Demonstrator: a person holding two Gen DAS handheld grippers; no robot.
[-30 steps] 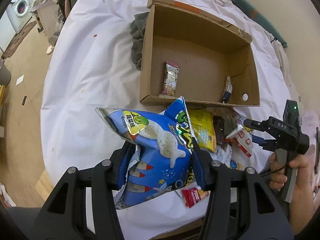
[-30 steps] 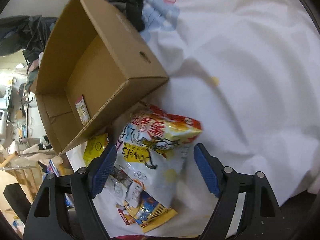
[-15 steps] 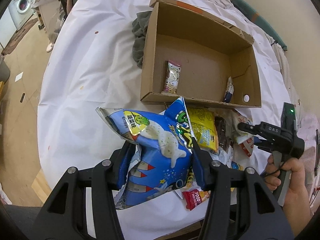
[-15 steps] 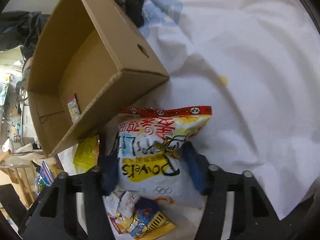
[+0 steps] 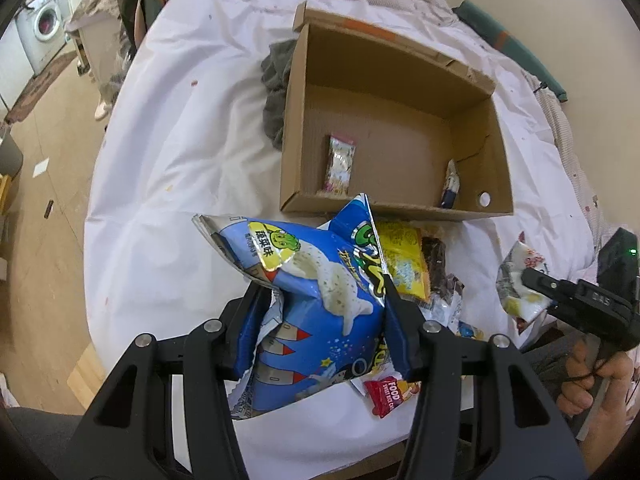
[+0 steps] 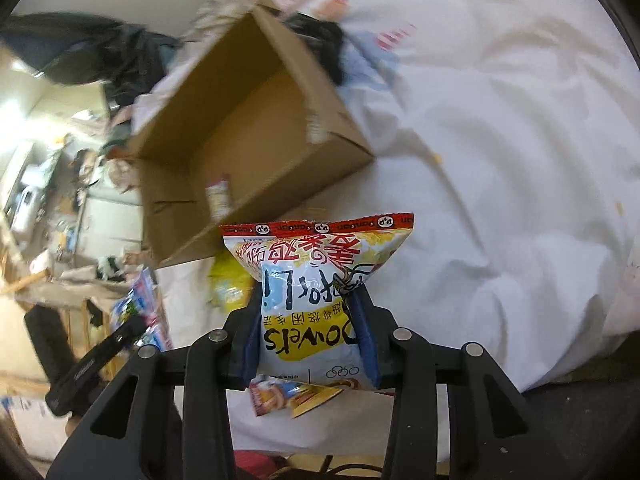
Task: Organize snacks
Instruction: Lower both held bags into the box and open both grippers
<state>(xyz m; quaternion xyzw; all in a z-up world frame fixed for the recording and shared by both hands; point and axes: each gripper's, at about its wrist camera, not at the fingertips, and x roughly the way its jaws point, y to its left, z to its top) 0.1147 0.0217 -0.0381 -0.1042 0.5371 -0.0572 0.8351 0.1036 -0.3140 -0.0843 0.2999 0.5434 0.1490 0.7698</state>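
My left gripper is shut on a puffy blue snack bag, held above the white sheet just in front of the open cardboard box. My right gripper has its jaws closing, and both pads squeeze a white, yellow and red snack bag lifted off the pile. In the left wrist view that bag hangs from the right gripper at the right edge. The box holds a small pink packet and another packet in its near right corner.
Loose snacks lie in front of the box: a yellow packet, a dark packet and a red packet. A grey cloth lies against the box's left wall. The sheet's front edge drops to the floor.
The right gripper's jaws have come together on the white and yellow bag and raised it off the pile. The left gripper keeps the blue bag, hardly moved.
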